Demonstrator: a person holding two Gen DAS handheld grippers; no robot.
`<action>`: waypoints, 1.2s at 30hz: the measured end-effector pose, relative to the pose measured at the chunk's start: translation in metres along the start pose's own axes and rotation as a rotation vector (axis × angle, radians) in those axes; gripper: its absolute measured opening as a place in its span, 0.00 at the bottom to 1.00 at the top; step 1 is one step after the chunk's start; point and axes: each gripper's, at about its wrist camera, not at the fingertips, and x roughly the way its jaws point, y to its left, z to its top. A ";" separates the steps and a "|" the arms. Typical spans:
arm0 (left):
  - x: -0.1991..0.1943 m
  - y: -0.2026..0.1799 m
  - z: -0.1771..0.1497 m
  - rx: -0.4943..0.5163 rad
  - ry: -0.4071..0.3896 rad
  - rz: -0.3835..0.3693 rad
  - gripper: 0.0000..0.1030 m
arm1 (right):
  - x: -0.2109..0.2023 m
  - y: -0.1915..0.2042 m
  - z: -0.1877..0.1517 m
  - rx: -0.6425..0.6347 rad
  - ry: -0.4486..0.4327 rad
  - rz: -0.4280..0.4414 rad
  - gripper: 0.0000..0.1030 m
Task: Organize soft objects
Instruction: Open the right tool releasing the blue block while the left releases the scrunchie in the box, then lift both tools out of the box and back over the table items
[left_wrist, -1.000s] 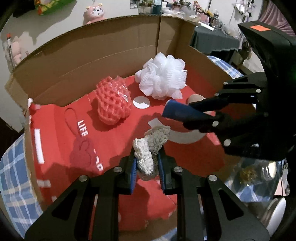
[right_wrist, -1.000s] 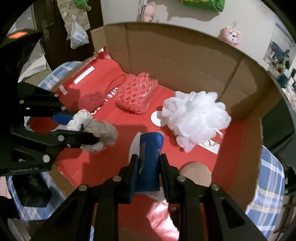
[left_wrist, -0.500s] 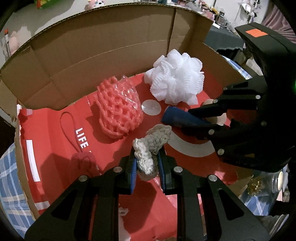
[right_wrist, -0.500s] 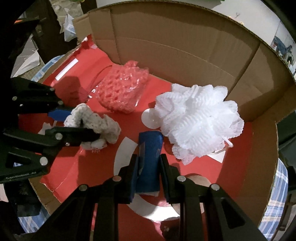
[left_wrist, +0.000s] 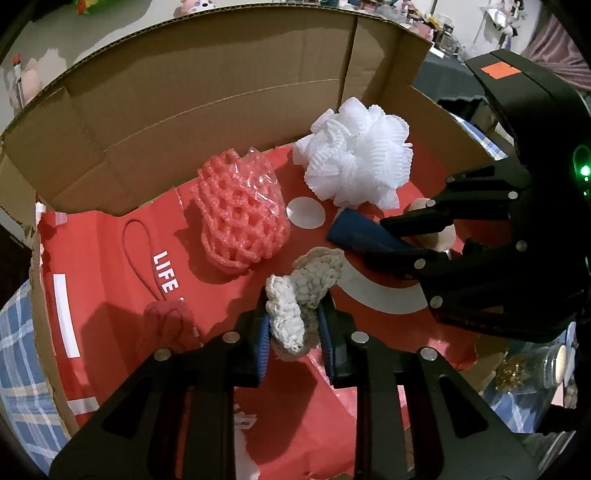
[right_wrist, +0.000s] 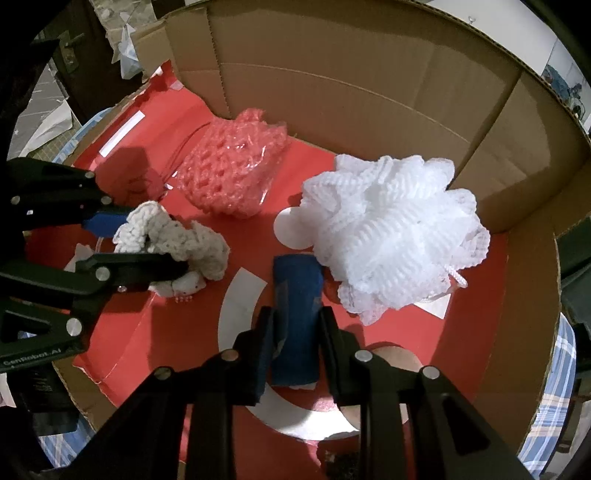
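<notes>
An open cardboard box (left_wrist: 221, 74) lined in red holds a white mesh bath pouf (left_wrist: 358, 162) and a pink foam net (left_wrist: 240, 218). My left gripper (left_wrist: 293, 325) is low in the box. Its jaws are opening, and the pads still touch a cream crocheted piece (left_wrist: 310, 280) that rests on the red floor. My right gripper (right_wrist: 295, 317) is shut on a dark blue roll (right_wrist: 297, 280), just left of the pouf (right_wrist: 395, 229). Each wrist view shows the other gripper: the left gripper (right_wrist: 155, 243) with the crocheted piece (right_wrist: 199, 243), the right gripper (left_wrist: 373, 238) with the blue roll (left_wrist: 354, 230).
A small red drawstring pouch (left_wrist: 166, 325) lies at the box's left front. The box walls (right_wrist: 369, 74) rise behind and to the right. A blue checked cloth (left_wrist: 18, 350) lies under the box, and a glass jar (left_wrist: 554, 362) stands outside it at right.
Both grippers have sunk deeper into the box with their objects, so the pouf and the pink net look closer. The left jaws stand slightly wider around the crocheted piece.
</notes>
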 end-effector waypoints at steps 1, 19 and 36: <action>0.000 0.001 0.000 -0.003 0.003 -0.003 0.25 | 0.000 0.000 0.000 0.001 0.001 0.000 0.28; -0.026 0.002 -0.007 -0.032 -0.062 -0.004 0.61 | -0.027 -0.002 -0.011 0.004 -0.048 -0.049 0.61; -0.151 -0.044 -0.058 -0.051 -0.391 0.050 0.78 | -0.163 0.024 -0.068 0.076 -0.314 -0.093 0.95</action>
